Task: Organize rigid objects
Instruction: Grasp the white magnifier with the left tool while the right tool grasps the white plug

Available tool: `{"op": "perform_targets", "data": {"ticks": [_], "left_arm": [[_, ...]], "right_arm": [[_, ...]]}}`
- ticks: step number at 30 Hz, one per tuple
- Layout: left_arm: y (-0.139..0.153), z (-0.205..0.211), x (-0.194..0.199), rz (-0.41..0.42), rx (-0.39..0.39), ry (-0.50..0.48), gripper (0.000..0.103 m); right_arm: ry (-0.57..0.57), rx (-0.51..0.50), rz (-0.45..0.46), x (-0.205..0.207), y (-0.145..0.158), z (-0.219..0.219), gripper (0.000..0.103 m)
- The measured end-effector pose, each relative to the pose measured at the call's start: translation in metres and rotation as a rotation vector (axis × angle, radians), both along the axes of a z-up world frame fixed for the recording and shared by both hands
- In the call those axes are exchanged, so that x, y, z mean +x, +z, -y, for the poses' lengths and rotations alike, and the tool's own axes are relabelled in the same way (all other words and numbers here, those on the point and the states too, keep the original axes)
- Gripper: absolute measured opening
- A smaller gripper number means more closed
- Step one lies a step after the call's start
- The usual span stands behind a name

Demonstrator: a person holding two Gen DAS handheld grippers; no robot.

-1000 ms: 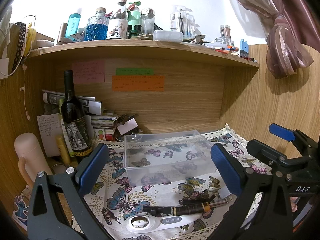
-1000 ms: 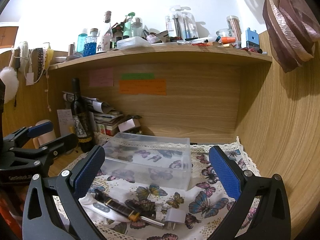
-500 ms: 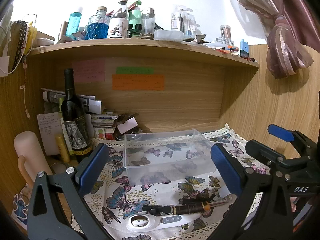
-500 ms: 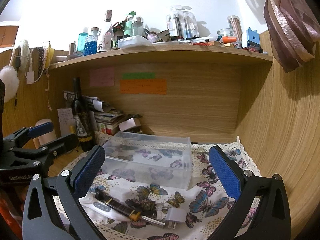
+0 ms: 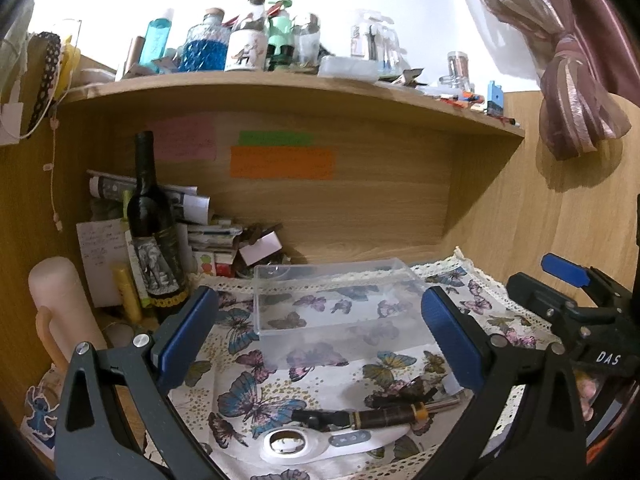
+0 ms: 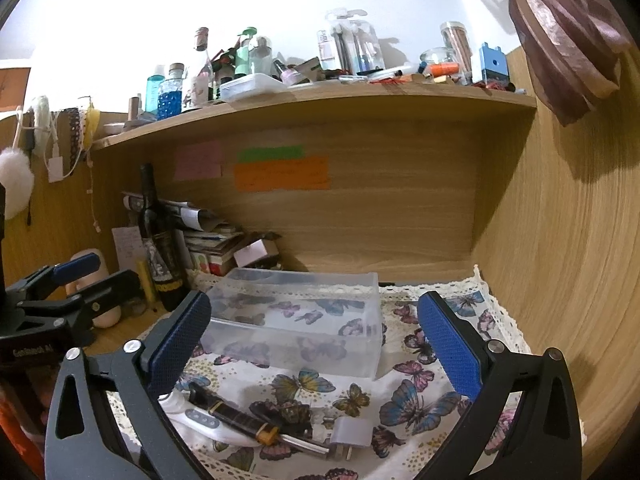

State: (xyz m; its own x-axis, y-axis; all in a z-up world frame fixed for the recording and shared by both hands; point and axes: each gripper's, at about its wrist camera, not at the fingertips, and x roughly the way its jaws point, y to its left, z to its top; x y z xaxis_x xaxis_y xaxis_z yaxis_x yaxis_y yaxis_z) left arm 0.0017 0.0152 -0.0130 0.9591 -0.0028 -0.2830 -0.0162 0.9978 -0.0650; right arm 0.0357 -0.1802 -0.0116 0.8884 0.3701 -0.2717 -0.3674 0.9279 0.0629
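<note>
A clear plastic box [image 5: 336,308] [image 6: 296,320] stands empty on the butterfly cloth. In front of it lie a white handheld device [image 5: 320,442] [image 6: 200,420], a dark pen-like tool with a metal tip [image 5: 380,414] [image 6: 256,424], a dark hair clip [image 5: 400,394] [image 6: 290,412] and a white plug adapter [image 6: 352,434]. My left gripper [image 5: 320,340] is open and empty above these items. My right gripper [image 6: 316,340] is open and empty, to the right of the left one [image 6: 60,304].
A wine bottle [image 5: 154,236], stacked papers and boxes [image 5: 208,236] and a pink cylinder [image 5: 60,312] crowd the back left. A shelf [image 5: 280,88] with several bottles hangs overhead. Wooden walls close the back and right side [image 6: 560,240].
</note>
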Motion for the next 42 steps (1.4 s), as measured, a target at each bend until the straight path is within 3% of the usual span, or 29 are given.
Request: {"op": "perform_targets", "data": {"ticks": [3, 9, 20, 24, 31, 40, 42], "left_arm": [[-0.008, -0.005, 0.003, -0.042, 0.004, 0.014, 0.09], [-0.035, -0.016, 0.007, -0.144, -0.018, 0.035, 0.086], [-0.093, -0.02, 0.016, -0.332, -0.055, 0.061, 0.086], [-0.107, -0.021, 0.022, -0.381, -0.06, 0.064, 0.086], [-0.128, -0.024, 0.035, -0.456, -0.099, 0.038, 0.086], [-0.135, -0.025, 0.042, -0.466, -0.161, 0.001, 0.072], [-0.134, -0.027, 0.042, -0.467, -0.175, 0.004, 0.067]], "right_arm": [[-0.003, -0.011, -0.031, 0.003, -0.008, 0.002, 0.093], [0.003, -0.042, -0.106, 0.01, -0.028, 0.004, 0.082], [0.041, -0.087, -0.243, 0.025, -0.066, 0.002, 0.081], [0.071, -0.115, -0.288, 0.032, -0.078, -0.005, 0.074], [0.078, -0.16, -0.35, 0.049, -0.093, -0.013, 0.069], [0.005, -0.124, -0.448, 0.064, -0.112, 0.01, 0.069], [0.002, -0.118, -0.475, 0.066, -0.119, 0.013, 0.058]]}}
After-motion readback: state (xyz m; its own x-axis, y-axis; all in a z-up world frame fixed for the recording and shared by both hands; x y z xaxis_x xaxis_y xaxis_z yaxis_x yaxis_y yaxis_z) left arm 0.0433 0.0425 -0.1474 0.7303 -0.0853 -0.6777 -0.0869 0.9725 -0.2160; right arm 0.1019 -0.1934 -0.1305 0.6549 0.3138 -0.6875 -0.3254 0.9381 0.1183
